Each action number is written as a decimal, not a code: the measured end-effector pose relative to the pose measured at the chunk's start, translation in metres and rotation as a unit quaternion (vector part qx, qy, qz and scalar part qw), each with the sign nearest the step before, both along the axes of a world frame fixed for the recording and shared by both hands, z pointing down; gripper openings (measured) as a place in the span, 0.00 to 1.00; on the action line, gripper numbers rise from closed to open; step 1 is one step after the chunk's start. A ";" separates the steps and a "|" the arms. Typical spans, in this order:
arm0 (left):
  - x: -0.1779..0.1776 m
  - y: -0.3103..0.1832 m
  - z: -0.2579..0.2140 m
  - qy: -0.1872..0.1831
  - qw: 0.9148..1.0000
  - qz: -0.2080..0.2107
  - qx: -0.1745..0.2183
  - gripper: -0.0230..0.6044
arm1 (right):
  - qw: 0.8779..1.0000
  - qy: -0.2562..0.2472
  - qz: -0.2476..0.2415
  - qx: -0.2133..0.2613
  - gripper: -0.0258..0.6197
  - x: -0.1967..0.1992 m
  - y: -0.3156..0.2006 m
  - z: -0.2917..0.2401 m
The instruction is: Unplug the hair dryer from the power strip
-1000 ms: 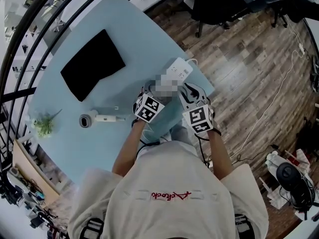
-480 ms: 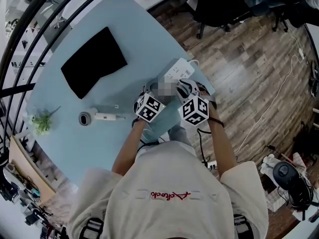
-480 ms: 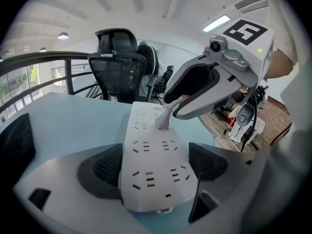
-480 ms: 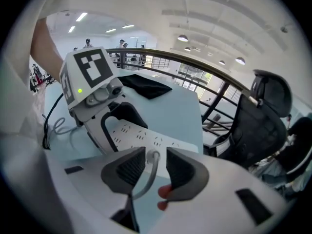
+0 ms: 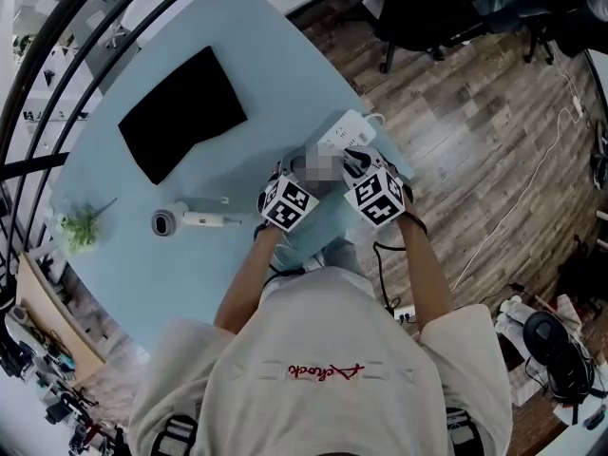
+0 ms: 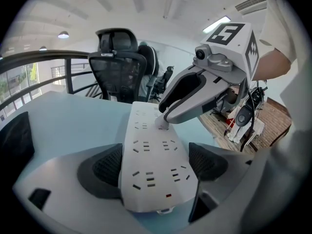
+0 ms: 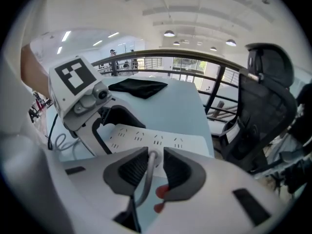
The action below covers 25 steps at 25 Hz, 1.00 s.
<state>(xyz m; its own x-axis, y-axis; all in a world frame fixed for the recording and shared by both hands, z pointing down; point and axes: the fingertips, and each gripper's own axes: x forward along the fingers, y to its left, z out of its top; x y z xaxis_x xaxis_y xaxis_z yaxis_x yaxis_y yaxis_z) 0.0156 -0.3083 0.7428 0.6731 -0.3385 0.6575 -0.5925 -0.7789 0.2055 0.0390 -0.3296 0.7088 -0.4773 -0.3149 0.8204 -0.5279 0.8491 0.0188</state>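
Clamping one flat white plastic power strip (image 6: pixel 146 145): left gripper (image 6: pixel 156 164); right gripper (image 7: pixel 155 157), ribbed jaws just closing, straddles one round plug (image 7: pixel 153 152), ungripped.

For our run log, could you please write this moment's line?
left gripper: holds power strip; right gripper: jaws just closing around plug; plug: seated

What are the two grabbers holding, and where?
Left gripper clamps the power strip by its near end. Right gripper holds nothing yet: its jaws have just been closing around the plug cable.
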 end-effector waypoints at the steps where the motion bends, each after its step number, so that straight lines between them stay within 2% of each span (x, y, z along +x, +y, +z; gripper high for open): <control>1: 0.000 0.000 0.000 0.001 1.000 0.000 0.000 0.68 | 1.000 -0.006 0.003 -0.006 0.20 0.000 0.000 0.000; 9: -0.001 0.000 0.001 0.001 1.000 0.000 -0.004 0.68 | 0.999 -0.017 0.009 -0.028 0.18 -0.003 0.000 0.003; 25: 0.000 0.000 0.004 0.007 1.000 -0.008 -0.019 0.68 | 0.999 -0.003 0.027 -0.018 0.14 0.000 0.002 -0.003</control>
